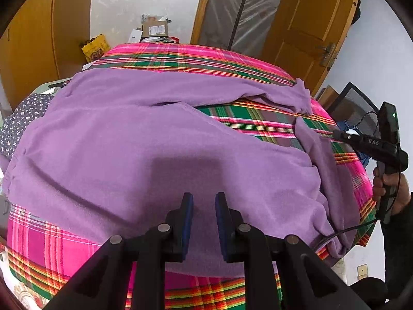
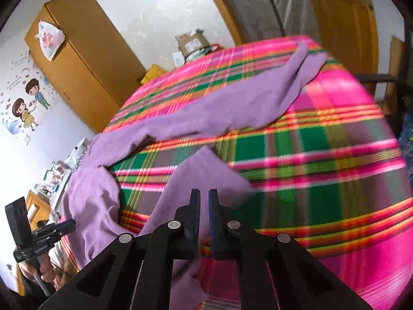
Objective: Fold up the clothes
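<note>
A purple fleece garment (image 1: 155, 134) lies spread over a pink and green plaid bedspread (image 1: 258, 118). My left gripper (image 1: 204, 196) hovers over the garment's near edge, jaws apart, nothing pinched between the pads. The garment's far strip (image 2: 206, 113) stretches across the bedspread (image 2: 322, 168). A nearer strip (image 2: 206, 170) lies folded back under my right gripper (image 2: 204, 192), whose jaws stand almost together on that strip's edge. From the left wrist view the right gripper (image 1: 335, 133) meets the strip's end (image 1: 315, 142). The left gripper (image 2: 71, 224) shows at lower left, over the garment's side.
A wooden wardrobe (image 2: 85, 59) stands left of the bed and a wooden door (image 1: 309, 25) behind it. Cardboard boxes (image 1: 155, 27) and a yellow box (image 1: 95, 47) sit past the far edge. A dark dotted cloth (image 1: 20, 121) lies at left, a chair (image 1: 353, 103) at right.
</note>
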A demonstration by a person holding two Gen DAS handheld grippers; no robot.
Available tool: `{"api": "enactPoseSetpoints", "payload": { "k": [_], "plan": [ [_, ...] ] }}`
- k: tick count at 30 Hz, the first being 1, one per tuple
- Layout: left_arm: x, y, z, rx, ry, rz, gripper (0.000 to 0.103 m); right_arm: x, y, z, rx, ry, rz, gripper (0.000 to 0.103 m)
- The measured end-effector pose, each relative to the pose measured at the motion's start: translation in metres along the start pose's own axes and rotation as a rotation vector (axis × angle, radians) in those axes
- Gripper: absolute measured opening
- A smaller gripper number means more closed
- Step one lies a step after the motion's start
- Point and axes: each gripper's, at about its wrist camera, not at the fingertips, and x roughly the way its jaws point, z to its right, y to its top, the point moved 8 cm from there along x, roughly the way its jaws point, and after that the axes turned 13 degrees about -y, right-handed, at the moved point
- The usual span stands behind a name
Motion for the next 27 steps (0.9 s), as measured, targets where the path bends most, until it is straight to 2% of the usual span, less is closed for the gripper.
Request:
{"api": "enactPoseSetpoints", "payload": {
  "k": [6,11,15,18,22,24,27],
  "plan": [
    [0.002,-0.001,0.009,0.015,-0.014,-0.006,0.018,-0.033,0.013,0.035,0.037,-0.063,0.075,0.006],
    [0.001,-0.001,0.014,0.026,-0.018,-0.003,0.018,-0.080,0.020,0.098,0.156,-0.164,0.175,0.006],
    [0.004,-0.002,0.015,0.029,-0.017,-0.011,0.018,-0.121,0.007,0.156,0.273,-0.270,0.238,0.006],
    [0.008,-0.002,0.017,0.034,-0.020,-0.022,0.018,-0.138,-0.013,0.187,0.346,-0.308,0.240,0.006],
    [0.014,-0.001,0.020,0.044,-0.025,-0.035,0.018,-0.112,-0.037,0.165,0.348,-0.187,0.147,0.018],
    [0.015,0.000,0.024,0.050,-0.029,-0.037,0.018,-0.084,-0.043,0.132,0.306,-0.099,0.083,0.038],
    [0.015,-0.001,0.029,0.061,-0.036,-0.037,0.018,-0.044,-0.045,0.075,0.211,0.013,0.002,0.039]
  ]
}}
